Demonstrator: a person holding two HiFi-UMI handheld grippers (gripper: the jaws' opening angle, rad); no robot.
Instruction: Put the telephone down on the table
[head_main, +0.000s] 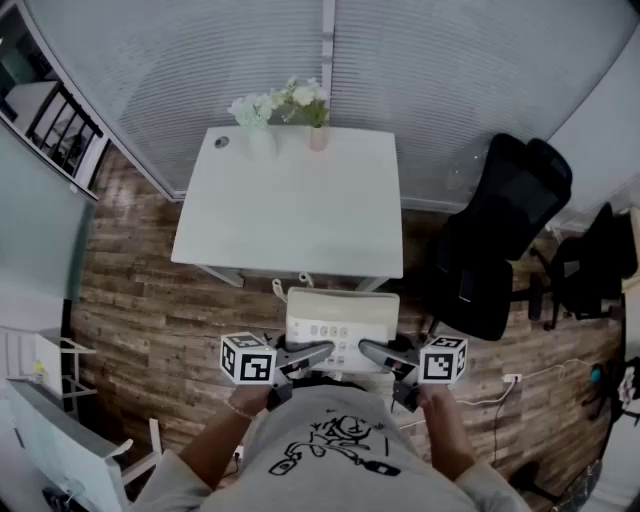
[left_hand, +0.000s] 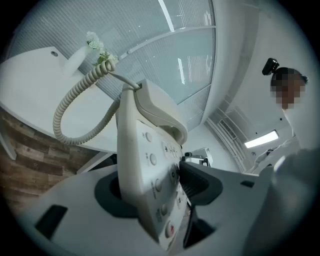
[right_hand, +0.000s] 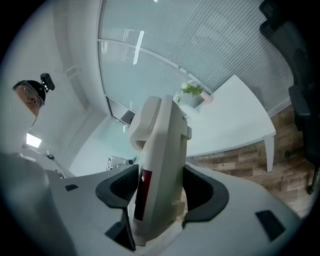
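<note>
Both claws are clenched on the telephone (head_main: 342, 330), one on each side edge. The left claw (left_hand: 152, 192) has its pads on the keypad side and the underside. The right claw (right_hand: 161, 192) does the same on the opposite edge, seen edge-on in its own view.

I think the two-sided grip is there to stop the base from twisting and to keep the keypad facing up. That way the handset (left_hand: 159, 107) sits in its cradle at the far end instead of sliding off. The cord (left_hand: 70, 117) hangs in a loose loop on the left, clear of both claws.

The telephone is at lower centre of the head view, in the air over the wood floor (head_main: 150, 320). It's just short of the near edge of the tabletop (head_main: 290, 215) and not yet above it.

The flower vases (head_main: 285, 125) sit along the far edge, at the top of the frame, so I'd land it on the near half. Next is carry it forward, lower it flat, then release both claws.
</note>
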